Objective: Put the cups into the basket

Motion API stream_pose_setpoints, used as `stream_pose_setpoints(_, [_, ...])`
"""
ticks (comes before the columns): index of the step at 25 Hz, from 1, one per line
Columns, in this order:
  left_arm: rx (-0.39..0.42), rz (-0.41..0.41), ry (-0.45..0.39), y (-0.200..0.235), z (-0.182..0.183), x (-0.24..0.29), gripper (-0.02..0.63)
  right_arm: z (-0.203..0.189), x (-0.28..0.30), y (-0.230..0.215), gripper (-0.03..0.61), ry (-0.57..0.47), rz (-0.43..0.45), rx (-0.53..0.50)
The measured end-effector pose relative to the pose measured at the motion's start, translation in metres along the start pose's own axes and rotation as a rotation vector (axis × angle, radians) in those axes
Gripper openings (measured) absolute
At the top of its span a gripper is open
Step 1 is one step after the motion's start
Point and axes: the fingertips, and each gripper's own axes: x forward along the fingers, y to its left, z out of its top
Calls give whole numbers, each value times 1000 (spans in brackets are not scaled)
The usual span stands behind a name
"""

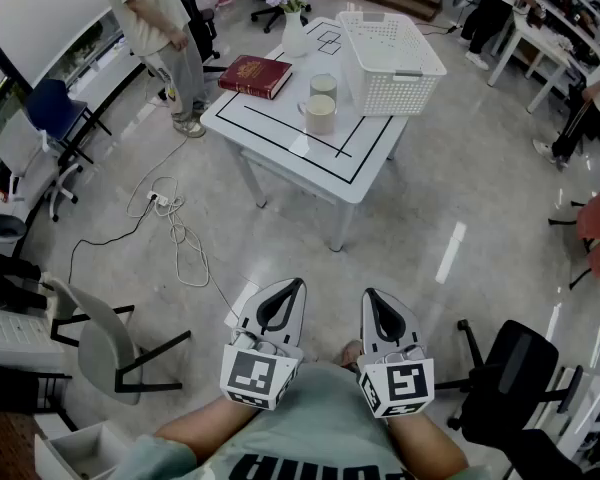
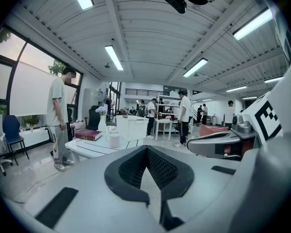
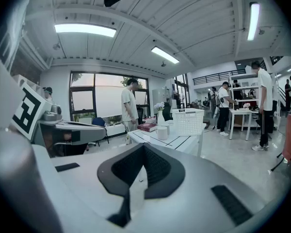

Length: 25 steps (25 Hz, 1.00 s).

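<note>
Two pale cups stand close together on a white table (image 1: 280, 133): a near cup (image 1: 320, 114) and a far cup (image 1: 323, 86). They are just beside a white lattice basket (image 1: 395, 68) at the table's far corner, and all three are well apart from the grippers. The left gripper (image 1: 292, 290) and right gripper (image 1: 371, 298) are held low by the person's body. Each has its jaws pressed together with nothing between them.

The cups are judged to be ceramic, so stiff, smooth, fairly heavy and breakable. A firm pinch across the rim and wall is likely to suit them better than the small handle that appears on the near cup's left. The basket looks like light plastic and may slide if it is knocked.

A red book (image 1: 255, 75) and a vase (image 1: 294, 33) of flowers also stand on the table. A loose cable (image 1: 175, 233) lies on the glossy floor (image 1: 450, 198). Chairs and people are scattered about the bright, open room.
</note>
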Motion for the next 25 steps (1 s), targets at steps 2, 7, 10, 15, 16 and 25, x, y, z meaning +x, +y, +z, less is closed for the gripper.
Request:
stream_pose_setpoints(2, [-3,0,4,0,0,0,5,0,0,0,9,1,0,3])
stream_pose_setpoints(7, [-4,-2,9,3,-1,2,5,1,2,0,9,1,-10,14])
stream_pose_setpoints(10, [-2,-8,6,4,-1,1,5,1,3,2,9,-2,-11,8])
stream_pose_setpoints(15, [0,-18,0,8,3,0,5,6,7,4,11,-12,-19,30])
stream_pose_setpoints(16, [-1,-20,-1,10,3,-1,5,7,8,6,11,-14,-21,36])
stream_pose_setpoints(25, [11,-81,-34,40,10,-8,5,16,24,29,11,-26,-74,41])
